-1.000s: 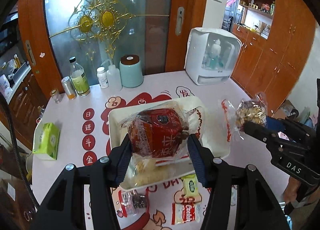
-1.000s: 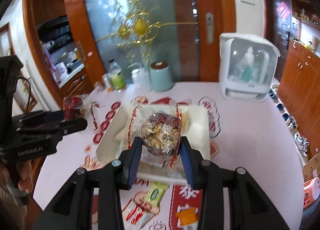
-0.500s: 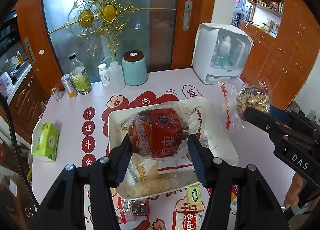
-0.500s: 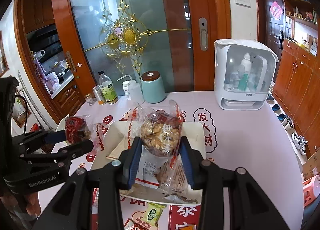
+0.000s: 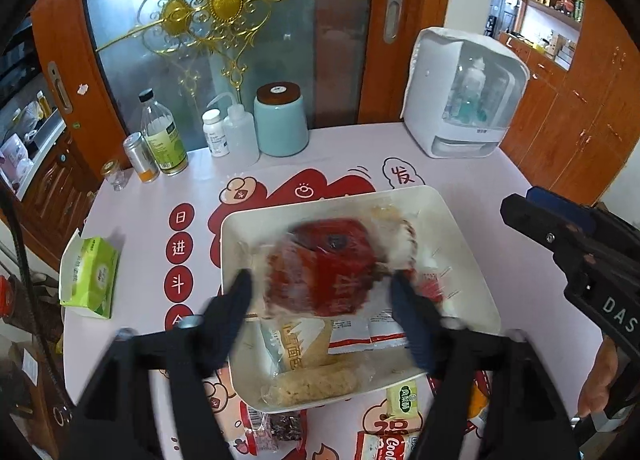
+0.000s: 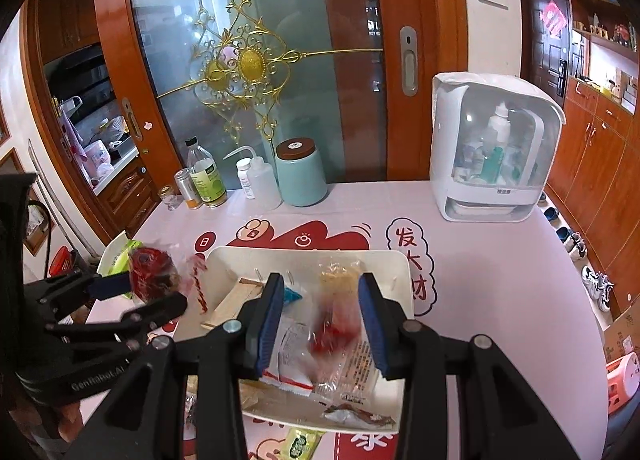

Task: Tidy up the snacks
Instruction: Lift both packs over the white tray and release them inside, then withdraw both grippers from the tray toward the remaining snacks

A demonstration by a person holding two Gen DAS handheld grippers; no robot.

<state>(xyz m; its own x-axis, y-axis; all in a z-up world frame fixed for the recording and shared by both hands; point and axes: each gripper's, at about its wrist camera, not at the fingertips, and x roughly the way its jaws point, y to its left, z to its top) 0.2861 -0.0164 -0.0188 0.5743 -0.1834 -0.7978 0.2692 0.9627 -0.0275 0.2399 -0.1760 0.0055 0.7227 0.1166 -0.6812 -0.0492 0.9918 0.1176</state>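
Observation:
A white tray (image 5: 464, 256) sits mid-table with several snack packets in it. My left gripper (image 5: 320, 300) has its jaws spread wide and blurred; the red-wrapped snack (image 5: 328, 264) is blurred between them above the tray, no longer pinched. In the right wrist view that red snack (image 6: 154, 272) sits at the left gripper's tips (image 6: 148, 292), left of the tray (image 6: 396, 264). My right gripper (image 6: 322, 320) is open over the tray; the clear bag of nut snacks (image 6: 334, 308) is a blur between the fingers, falling into the tray.
Bottles (image 5: 162, 136), a teal canister (image 5: 280, 120) and a white appliance (image 5: 464, 96) stand along the table's back. A green tissue pack (image 5: 90, 280) lies at the left edge. Loose snack packets (image 5: 402, 400) lie in front of the tray.
Both grippers rose above the tray and opened. The nut bag has left the right gripper and drops into the tray; the red snack is coming loose from the left jaws.

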